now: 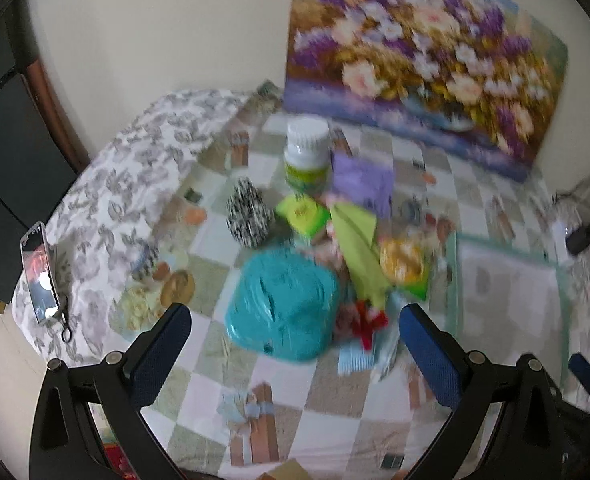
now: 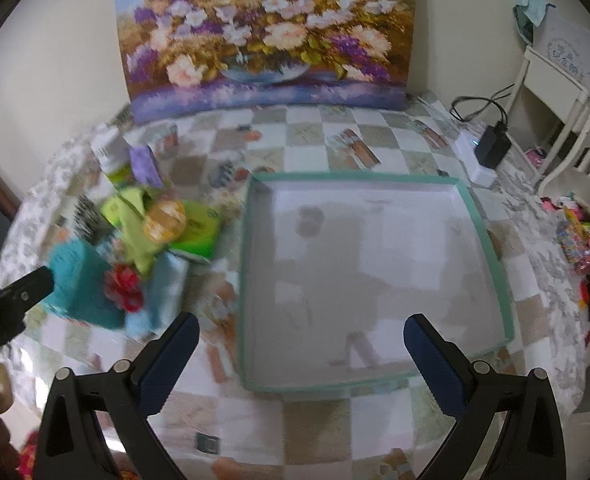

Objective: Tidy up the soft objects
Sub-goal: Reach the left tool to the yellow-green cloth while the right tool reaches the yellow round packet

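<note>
Two hand-held grippers hover over a checked tablecloth [image 2: 311, 412], both with jaws spread wide and empty. In the left wrist view, the left gripper [image 1: 295, 320] points at a blurred heap of soft things at 12 o'clock: a teal bundle [image 1: 285, 306] nearest its fingers, a yellow-green cloth [image 1: 359, 248] touching it at 1 o'clock, a red-and-white bow [image 1: 365, 320] just beside it at 3 o'clock. A black-and-white patterned ball [image 1: 249, 216] sits at 11 o'clock, and a white bottle [image 1: 307, 152] stands upright behind the heap. In the right wrist view, the right gripper [image 2: 301, 336] hangs above a shallow green-rimmed tray [image 2: 479, 216], the heap lying outside it at 10 o'clock. A floral painting [image 2: 267, 36] leans against the wall.
</note>
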Demonstrator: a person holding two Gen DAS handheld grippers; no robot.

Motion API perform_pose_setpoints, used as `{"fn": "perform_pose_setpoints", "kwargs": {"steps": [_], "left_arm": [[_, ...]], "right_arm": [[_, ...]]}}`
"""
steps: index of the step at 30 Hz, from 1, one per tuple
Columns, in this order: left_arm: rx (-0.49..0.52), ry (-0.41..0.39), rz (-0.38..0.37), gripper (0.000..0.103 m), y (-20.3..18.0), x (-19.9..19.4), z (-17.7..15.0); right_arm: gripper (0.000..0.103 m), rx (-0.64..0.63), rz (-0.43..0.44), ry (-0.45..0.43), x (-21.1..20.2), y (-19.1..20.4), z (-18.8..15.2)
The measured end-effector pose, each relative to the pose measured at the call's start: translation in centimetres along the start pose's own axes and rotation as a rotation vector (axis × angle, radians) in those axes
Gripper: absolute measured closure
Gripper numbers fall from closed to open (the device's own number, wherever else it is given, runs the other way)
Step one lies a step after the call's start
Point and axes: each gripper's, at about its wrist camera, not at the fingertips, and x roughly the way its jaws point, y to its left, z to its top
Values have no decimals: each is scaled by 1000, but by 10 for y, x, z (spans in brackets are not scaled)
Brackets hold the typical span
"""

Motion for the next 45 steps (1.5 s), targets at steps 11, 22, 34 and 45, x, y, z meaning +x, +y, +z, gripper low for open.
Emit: {"fn": "perform_pose_setpoints", "kwargs": {"steps": [11,22,34,45], "left_arm": [[-142,4,-86,0,13,32,56],[-134,92,-98,0,-5,78,81],[-121,184,-25,0,-2,113,90],[-122,256,4,0,-1,127,84]], "right_arm": [[0,-26,130,9,17,36,55],[5,-39,191,104,70,61,86],[8,-94,200,175,110,88,93],[18,-138,221,222,132,104,79]]}}
